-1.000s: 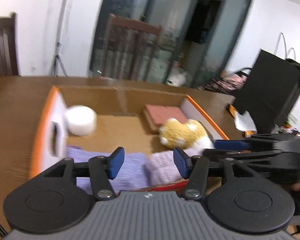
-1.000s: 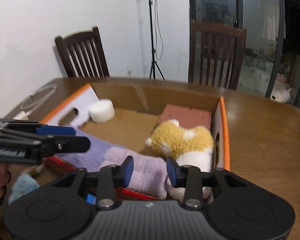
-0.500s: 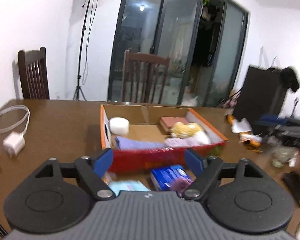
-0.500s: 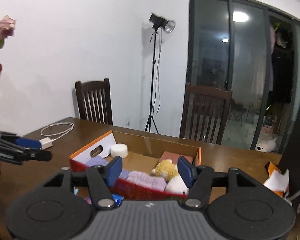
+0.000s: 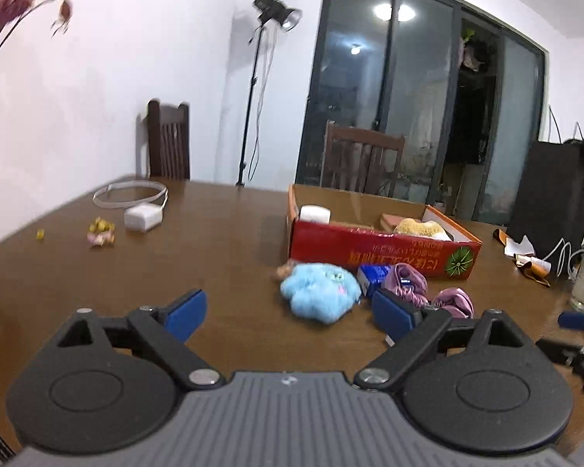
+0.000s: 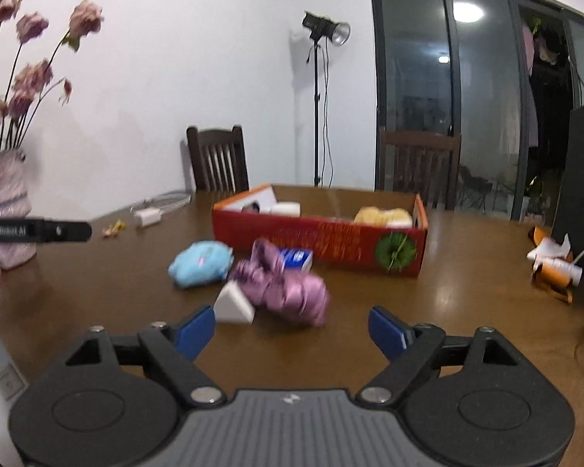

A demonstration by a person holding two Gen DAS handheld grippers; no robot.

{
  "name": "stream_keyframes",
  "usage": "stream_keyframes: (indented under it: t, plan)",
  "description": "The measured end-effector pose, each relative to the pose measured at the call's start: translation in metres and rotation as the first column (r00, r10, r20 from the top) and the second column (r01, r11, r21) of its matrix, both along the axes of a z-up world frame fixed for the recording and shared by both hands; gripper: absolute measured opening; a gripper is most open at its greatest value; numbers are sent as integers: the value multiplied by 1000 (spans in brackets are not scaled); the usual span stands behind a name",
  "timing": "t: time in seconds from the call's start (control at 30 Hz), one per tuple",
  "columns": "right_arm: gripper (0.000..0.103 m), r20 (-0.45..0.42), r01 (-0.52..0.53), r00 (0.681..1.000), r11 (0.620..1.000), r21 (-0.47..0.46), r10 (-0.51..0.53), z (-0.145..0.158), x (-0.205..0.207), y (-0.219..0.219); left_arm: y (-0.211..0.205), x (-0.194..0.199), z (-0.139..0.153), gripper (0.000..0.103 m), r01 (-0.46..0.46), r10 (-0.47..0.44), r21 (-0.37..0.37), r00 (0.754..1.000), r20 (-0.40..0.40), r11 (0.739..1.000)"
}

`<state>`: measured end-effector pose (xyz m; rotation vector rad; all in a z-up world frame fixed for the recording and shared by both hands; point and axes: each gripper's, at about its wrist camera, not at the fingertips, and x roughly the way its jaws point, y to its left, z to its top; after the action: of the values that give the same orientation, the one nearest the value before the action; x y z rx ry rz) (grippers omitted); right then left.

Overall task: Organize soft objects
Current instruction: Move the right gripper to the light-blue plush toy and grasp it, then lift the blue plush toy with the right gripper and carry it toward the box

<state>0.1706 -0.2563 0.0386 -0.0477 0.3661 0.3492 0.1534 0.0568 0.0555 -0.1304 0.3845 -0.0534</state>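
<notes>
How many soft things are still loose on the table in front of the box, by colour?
Light blue plush toy: 1
Purple satin cloth bundle: 1
White wedge sponge: 1
Blue packet: 1
Total: 4 outside the red box.

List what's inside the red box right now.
Showing in the red box: a white roll, a yellow plush toy and a pinkish block. The near wall hides the floor and anything low.

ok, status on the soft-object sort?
Both hand-held grippers, left and right, empty, jaws just opening wide. Blue plush, purple cloth, white wedge on table outside red box. Nothing in the way.
</notes>
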Motion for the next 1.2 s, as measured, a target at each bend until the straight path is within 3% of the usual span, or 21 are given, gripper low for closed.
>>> stream_keyframes:
  t: [0.27,0.43,0.57,0.63,0.7,0.87,1.03,1.2]
  plan:
    - [86,12,-2,1000,1000,-18,2,-5,-11,10,-2,0,-15,95,-10,10,-5,998,-59,1000]
    - [86,-16,13,1000,1000,-11,-13,-9,-1,10,-9,8,-17,95,38,-38,13,999,-32,999]
    - [82,-35,9,999,1000,-10,-9,-10,14,16,-16,30,-24,95,83,-82,17,994,-73,996]
    - [74,-39,1,999,1000,-5,-1,-8,22,20,-20,44,-30,94,100,-98,15,990,-98,995]
    - [61,-50,-24,998,1000,10,25,-6,33,25,-22,58,-34,81,113,-111,14,987,-117,994]
    - [46,-61,-74,995,995,74,79,5,65,43,-16,104,-42,66,118,-122,-33,978,-167,992]
    - [46,-113,-150,981,986,71,157,9,116,79,0,152,-43,60,91,-96,-34,981,-168,995]
    - [51,-199,-199,960,980,5,196,-4,170,127,27,184,-51,57,97,-125,-142,972,-201,985]
